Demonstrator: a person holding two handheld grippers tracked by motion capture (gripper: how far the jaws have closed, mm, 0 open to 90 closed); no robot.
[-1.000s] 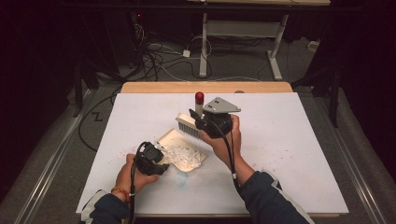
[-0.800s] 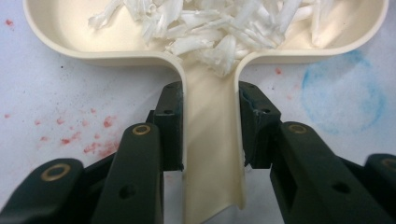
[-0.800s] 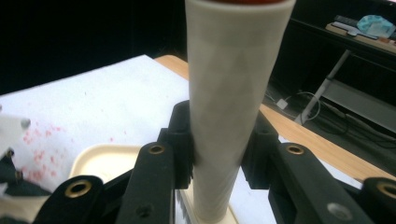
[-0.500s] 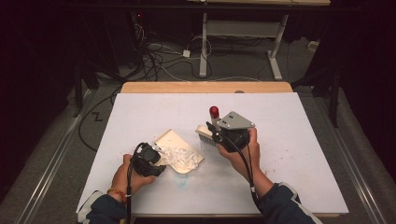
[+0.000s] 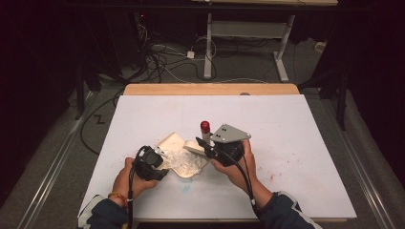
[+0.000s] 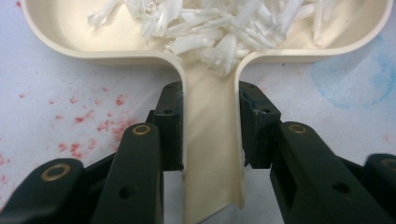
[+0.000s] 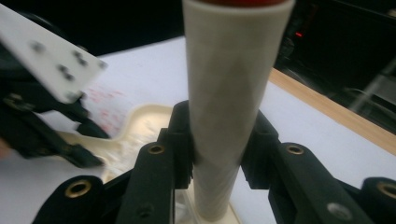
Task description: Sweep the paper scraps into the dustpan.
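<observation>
Between the left tongs (image 6: 210, 135), the left gripper view shows the cream dustpan's (image 6: 210, 84) handle clamped, white shreds (image 6: 219, 28) heaped in its pan, and red specks and a blue smudge on the worktop (image 6: 70, 84). The right tongs (image 7: 217, 144) grip a cream brush (image 7: 229, 93) handle, upright in the right gripper view. From the high view, both sit near the worktop's front edge, the red-tipped brush (image 5: 205, 136) touching the dustpan's (image 5: 172, 141) right side.

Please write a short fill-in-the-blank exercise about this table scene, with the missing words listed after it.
1. The left gripper is shut on the handle of the cream ____.
2. The dustpan holds white ____.
3. The right gripper is shut on the brush, whose handle has a ____ tip.
4. Red specks and a ____ smudge mark the table.

Missing words: dustpan; shreds; red; blue
</observation>
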